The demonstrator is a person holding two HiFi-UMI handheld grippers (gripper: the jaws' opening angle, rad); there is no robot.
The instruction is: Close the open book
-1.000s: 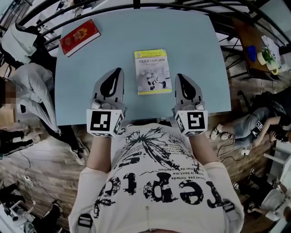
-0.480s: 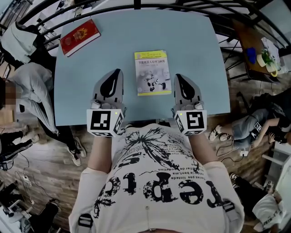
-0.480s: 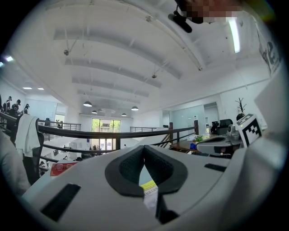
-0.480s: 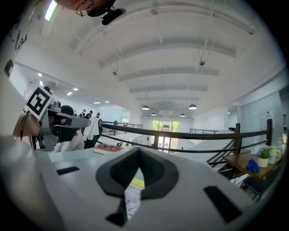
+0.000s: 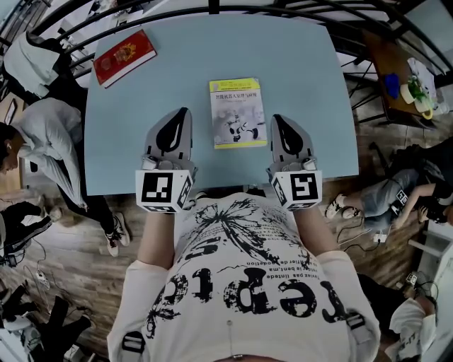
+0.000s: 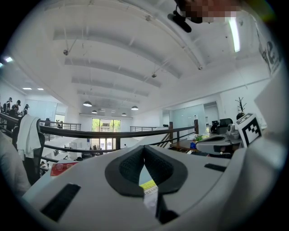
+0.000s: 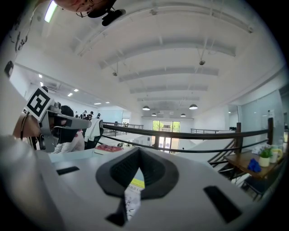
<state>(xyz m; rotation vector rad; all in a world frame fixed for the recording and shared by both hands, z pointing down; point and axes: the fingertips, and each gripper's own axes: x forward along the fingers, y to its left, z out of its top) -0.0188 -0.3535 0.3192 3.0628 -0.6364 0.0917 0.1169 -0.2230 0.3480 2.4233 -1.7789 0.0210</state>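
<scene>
A thin book [image 5: 238,112] with a white and yellow cover lies shut and flat on the light blue table [image 5: 297,63], near its middle. My left gripper [image 5: 185,111] rests level to the book's left, jaws shut and empty. To the book's right, my right gripper [image 5: 276,119] also sits shut with nothing held. In the left gripper view the pads [image 6: 131,167] meet at their tips, and a strip of the book [image 6: 149,188] shows below them. The right gripper view gives the same: pads [image 7: 153,171] closed, book [image 7: 134,188] beyond.
A red book [image 5: 124,56] lies at the table's far left corner. A black railing [image 5: 212,7] runs behind the table. People stand and sit on the wooden floor at the left [image 5: 49,141] and right [image 5: 396,191]. A side table with a plant [image 5: 417,85] stands at the right.
Both grippers and the book have kept still. Only the bystanders at the left have shifted a little.
</scene>
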